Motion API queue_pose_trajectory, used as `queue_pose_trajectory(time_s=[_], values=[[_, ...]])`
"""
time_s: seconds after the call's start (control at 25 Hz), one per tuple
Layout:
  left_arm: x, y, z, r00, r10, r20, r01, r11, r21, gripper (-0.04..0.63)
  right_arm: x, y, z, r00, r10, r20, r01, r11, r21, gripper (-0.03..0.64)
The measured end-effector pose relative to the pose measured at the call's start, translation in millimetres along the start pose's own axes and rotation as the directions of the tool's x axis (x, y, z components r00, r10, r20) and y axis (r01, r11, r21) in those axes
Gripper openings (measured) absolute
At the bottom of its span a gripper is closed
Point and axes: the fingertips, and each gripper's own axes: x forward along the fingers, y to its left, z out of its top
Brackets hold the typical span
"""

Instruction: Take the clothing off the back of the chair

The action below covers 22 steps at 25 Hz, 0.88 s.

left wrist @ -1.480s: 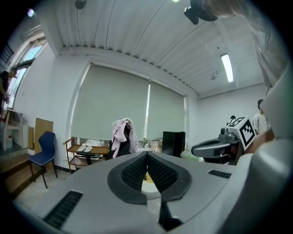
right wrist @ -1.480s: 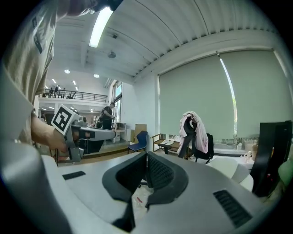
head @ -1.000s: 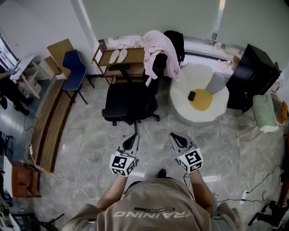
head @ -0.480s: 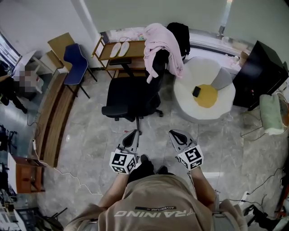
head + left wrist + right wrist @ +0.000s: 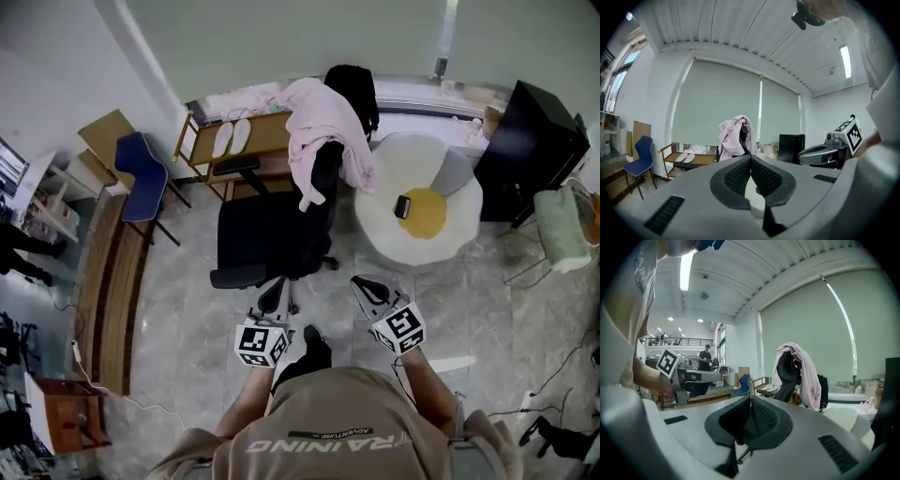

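A pink garment (image 5: 323, 131) hangs over the back of the black office chair (image 5: 267, 234); it also shows as the pink garment (image 5: 733, 138) and pink garment (image 5: 806, 371) ahead in both gripper views. My left gripper (image 5: 274, 289) is just short of the chair's seat edge, its jaws shut and holding nothing, tips meeting in the left gripper view (image 5: 750, 157). My right gripper (image 5: 362, 281) is beside it to the right of the chair base, also shut and holding nothing, as its own view (image 5: 750, 397) shows. Neither touches the garment.
A white round cushion with a yellow centre (image 5: 422, 211) lies right of the chair. Behind the chair stand a wooden rack with slippers (image 5: 234, 141) and a black bag (image 5: 352, 89). A blue chair (image 5: 141, 173) and a bench (image 5: 108, 281) are at the left, a black cabinet (image 5: 530, 141) at the right.
Both grippers have moved forward together towards the chair, which now lies closer to their tips. Their jaws have stayed shut.
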Motion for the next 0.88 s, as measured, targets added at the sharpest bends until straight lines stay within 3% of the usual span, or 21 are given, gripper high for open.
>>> queue_pose_trajectory(time_s=[0.32, 0.68, 0.88], values=[[70.2, 65.7, 43.9, 0.996, -0.090, 0.026, 0.088, 0.994, 0.069, 0.012, 73.2, -47.8, 58.4, 0.992, -0.100, 0.076, 0.102, 0.995, -0.024, 0.035], [108.3, 111.6, 37.7, 0.984, -0.179, 0.009, 0.178, 0.983, 0.049, 0.012, 121.3, -69.7, 72.2, 0.978, -0.196, 0.076, 0.200, 0.979, -0.042, 0.035], [117.9, 125.1, 27.9, 0.979, -0.206, 0.003, 0.206, 0.978, 0.029, 0.012, 128.6, -66.1, 68.0, 0.975, -0.216, 0.040, 0.220, 0.970, -0.109, 0.035]])
